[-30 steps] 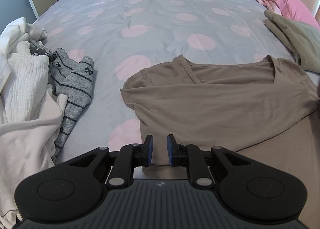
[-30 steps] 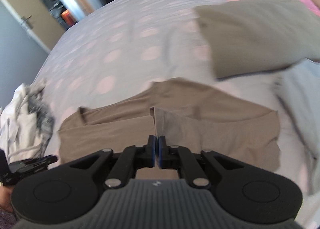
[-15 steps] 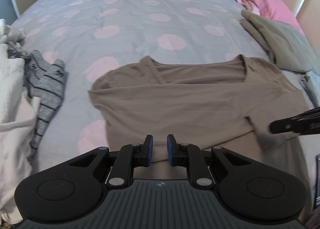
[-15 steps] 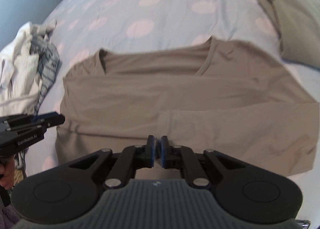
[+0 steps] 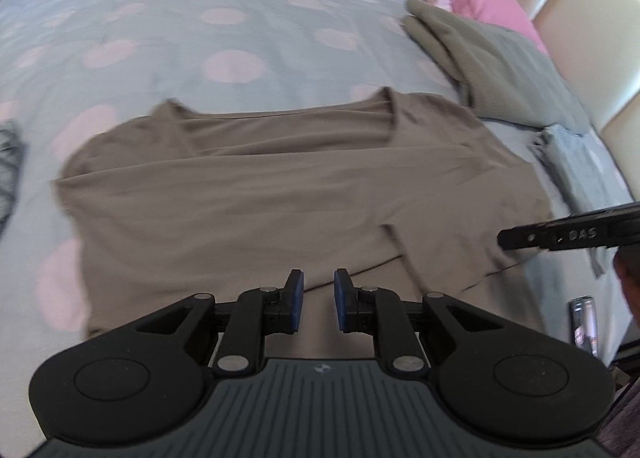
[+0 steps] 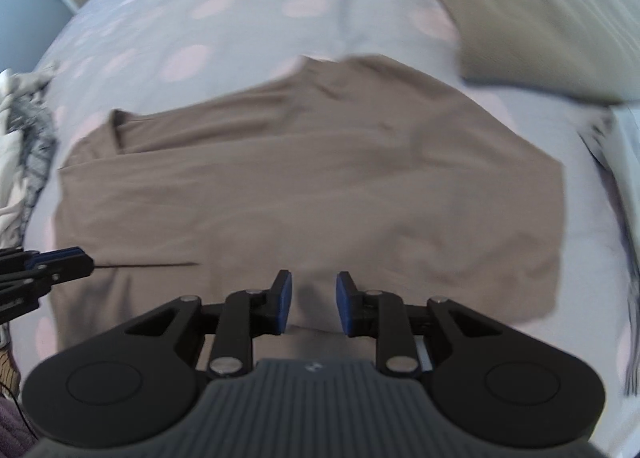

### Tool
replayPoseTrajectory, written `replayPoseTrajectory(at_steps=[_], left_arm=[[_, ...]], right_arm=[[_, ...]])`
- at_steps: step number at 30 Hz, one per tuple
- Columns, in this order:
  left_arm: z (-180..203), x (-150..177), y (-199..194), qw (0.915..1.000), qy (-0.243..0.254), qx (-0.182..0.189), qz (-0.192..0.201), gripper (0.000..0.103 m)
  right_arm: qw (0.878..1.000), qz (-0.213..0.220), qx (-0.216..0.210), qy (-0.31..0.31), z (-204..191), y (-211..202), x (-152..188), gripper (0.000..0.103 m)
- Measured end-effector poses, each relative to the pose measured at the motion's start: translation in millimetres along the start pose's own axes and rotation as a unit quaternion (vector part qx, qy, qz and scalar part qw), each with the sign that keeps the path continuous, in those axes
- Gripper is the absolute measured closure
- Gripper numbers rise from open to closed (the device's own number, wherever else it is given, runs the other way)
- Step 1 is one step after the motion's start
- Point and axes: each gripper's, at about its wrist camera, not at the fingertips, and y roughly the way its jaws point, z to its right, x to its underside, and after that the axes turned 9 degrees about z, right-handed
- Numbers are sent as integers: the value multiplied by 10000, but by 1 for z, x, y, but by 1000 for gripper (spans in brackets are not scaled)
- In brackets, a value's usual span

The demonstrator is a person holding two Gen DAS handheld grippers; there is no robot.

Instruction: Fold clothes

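Both grippers' fingers [image 5: 295,300] [image 6: 282,300] just parted, empty.

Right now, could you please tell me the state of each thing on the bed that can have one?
Brown shirt: lying flat, partly folded, held by neither tongs.
Left tongs: open, nothing between the pads, just opened a little.
Right tongs: open, nothing between the pads, just opening.
Olive garment: folded, set beyond the shirt.
Laundry pile: crumpled, unfolded.
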Motion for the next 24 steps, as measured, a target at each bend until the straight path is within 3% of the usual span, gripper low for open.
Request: replayPoseTrajectory(at_steps=[5,12,14,16,18,24], left_arm=[[21,-6,34,9994,-228,259,-86,80],[34,-14,64,9984,-467,273,-139,80],[40,-15,70,9987,-448,203,-136,83],[46,-16,75,9991,-392,100,-135,97],[51,-14,77,9994,-346,-1,-85,102],[61,-20,54,9987,-359,121,331,103]], right_arm=[[9997,53,65,245,32,-3,1,74],[9993,186,47,329,54,-12,-4,71],[9992,204,35,338,59,-14,-4,70],[9991,201,59,363,65,-15,-3,70],[9988,209,102,427,72,-17,-3,70],[9975,290,187,617,93,-26,-3,69]])
